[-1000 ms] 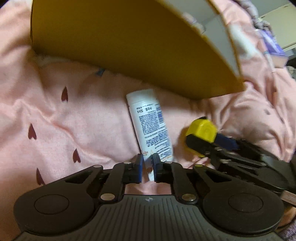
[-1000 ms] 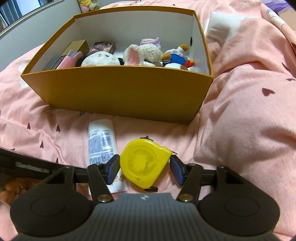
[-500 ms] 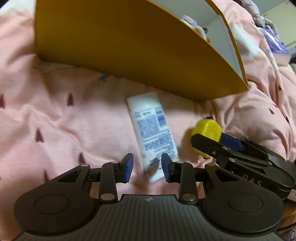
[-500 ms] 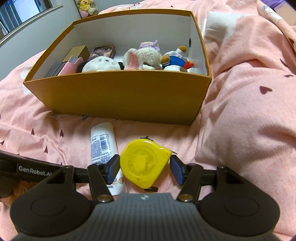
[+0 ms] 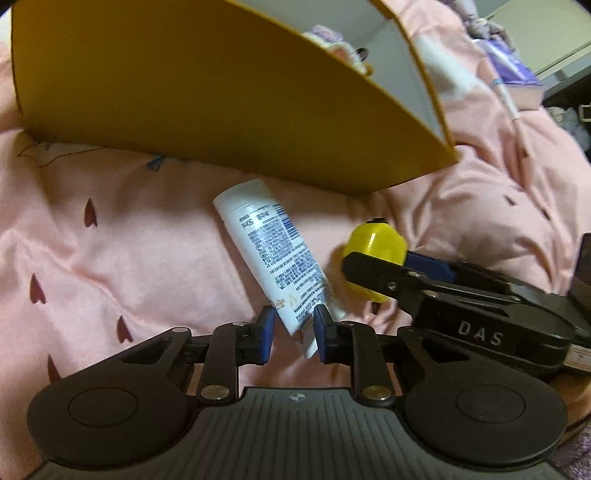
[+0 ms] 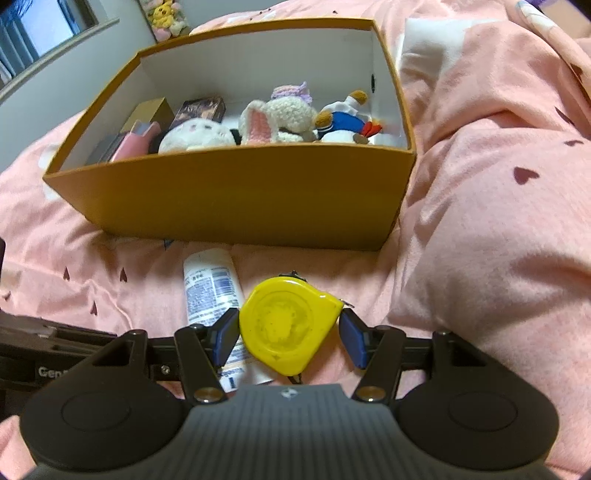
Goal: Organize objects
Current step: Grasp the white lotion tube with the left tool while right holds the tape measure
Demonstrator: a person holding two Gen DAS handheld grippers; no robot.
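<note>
From the right wrist view we are looking down into the open box [image 6: 236, 206], where 3 soft toys [image 6: 291, 118] and a few small cartons [image 6: 201, 109] are lying against its white inner walls; from the left wrist view we are seeing mostly the box's mustard outer wall [image 5: 192, 96] and only a scrap of what is inside. The left view is also showing the right gripper [image 5: 380, 266] side-on, with its name plate.

The left gripper [image 5: 291, 334] is closing its jaws around the tail end of the white tube [image 5: 273, 251], which is lying slantwise on the bedding; the right-hand blue pad is touching the tube, while a gap is showing at the left-hand pad, so we are not calling it gripped. The right gripper [image 6: 291, 334] is standing about half open around the yellow tape measure [image 6: 288, 325]; its left pad is just at the case, its right pad a little apart from it. Tube and tape measure are lying just beside each other, near the front of the box.

Everything is resting on a pink quilt [image 6: 491, 229] with small dark hearts. A window [image 6: 40, 33] and a shelf toy are showing at the top left.

The tube's print is too blurred for us to read.
</note>
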